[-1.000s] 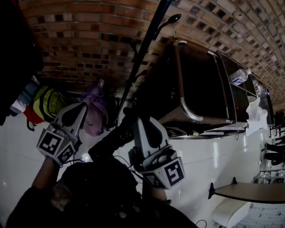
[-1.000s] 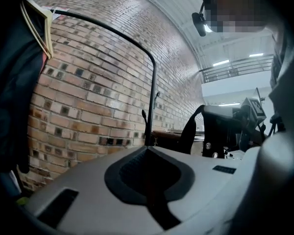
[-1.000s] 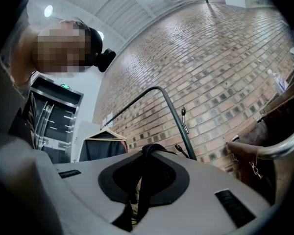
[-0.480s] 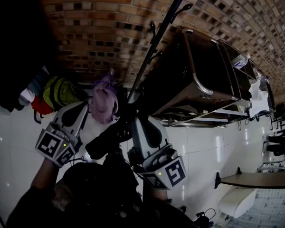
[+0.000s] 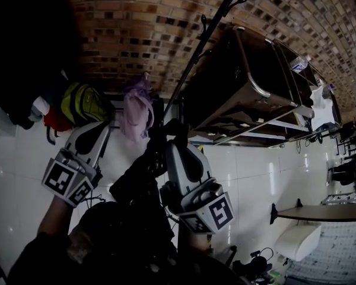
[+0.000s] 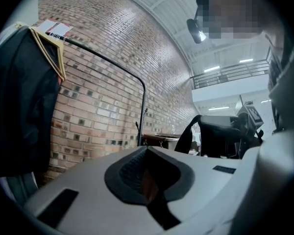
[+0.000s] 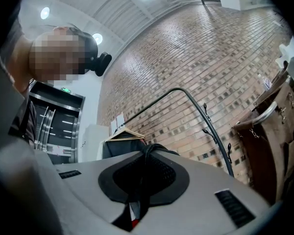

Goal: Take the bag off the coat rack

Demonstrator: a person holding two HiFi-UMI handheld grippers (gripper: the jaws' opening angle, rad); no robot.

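My right gripper (image 5: 169,141) is shut on the black strap (image 7: 148,153) of a black bag (image 5: 127,218). The bag hangs low between both grippers, close to the person, and the strap (image 5: 143,172) runs from it up into the right jaws. The coat rack (image 5: 204,34), a thin black pole with hooks, stands beyond, apart from the bag. It also shows in the right gripper view, coat rack (image 7: 213,131). My left gripper (image 5: 99,130) is beside the bag on the left, jaws together with nothing in them. From the left gripper (image 6: 146,150) the bag (image 6: 220,136) shows at the right.
A brown cabinet (image 5: 237,94) stands right of the rack against the brick wall (image 5: 136,22). A purple bag (image 5: 136,111) and a yellow-green bag (image 5: 80,103) hang to its left. Dark garments (image 6: 24,97) hang on a rail at far left. A table (image 5: 320,212) is at right.
The rack, wall and cabinet have slid up and away in the head view. Both grippers and the bag keep their places near the person, the strap still in the right jaws.
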